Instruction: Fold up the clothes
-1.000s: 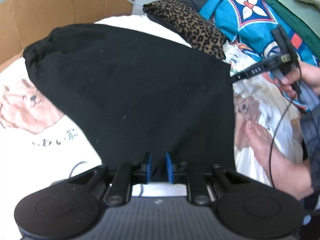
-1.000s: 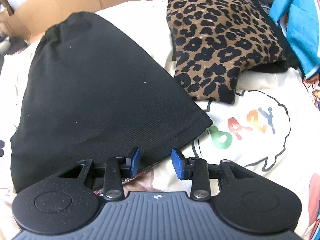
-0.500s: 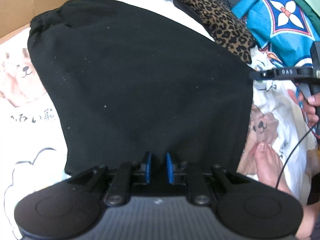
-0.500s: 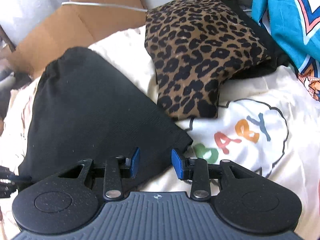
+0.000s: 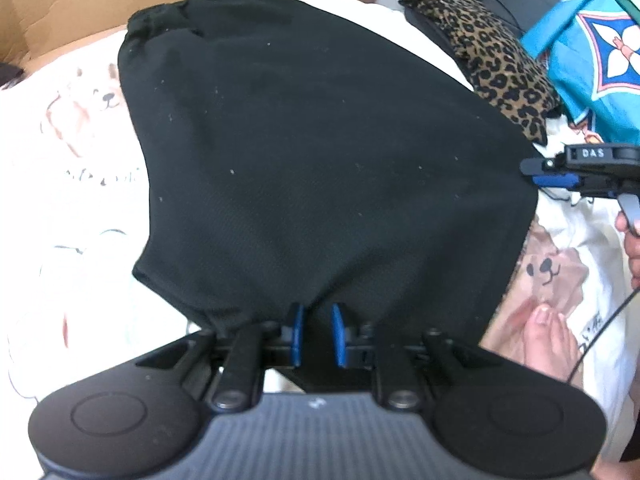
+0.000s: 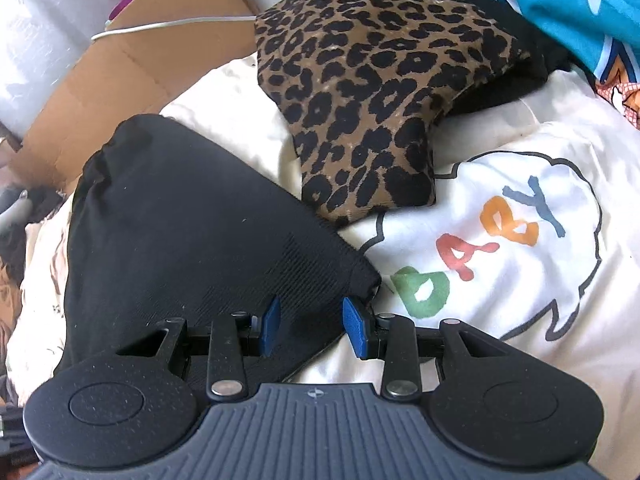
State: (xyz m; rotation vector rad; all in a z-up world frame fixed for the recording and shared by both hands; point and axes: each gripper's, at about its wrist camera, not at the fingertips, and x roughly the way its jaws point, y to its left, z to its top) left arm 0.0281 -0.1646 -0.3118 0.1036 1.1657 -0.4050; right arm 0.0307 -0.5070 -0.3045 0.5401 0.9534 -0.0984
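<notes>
left view: left tool [image 5: 316, 334] is nearly shut, pinching the near hem of the black ribbed knit garment [image 5: 320, 152], which has lifted and bunched since a second ago.
right view: right tool [image 6: 312, 326] is wide apart straddling the garment's corner, probably not gripping yet.
where: garment on the cream cartoon-print bed sheet [image 6: 500, 240], beside the leopard-print cushion [image 6: 380, 80].

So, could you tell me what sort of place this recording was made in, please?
Most likely a bedroom at home: the black garment lies on a cartoon-printed bed sheet, beside a leopard-print cushion, with flattened cardboard behind.
</notes>
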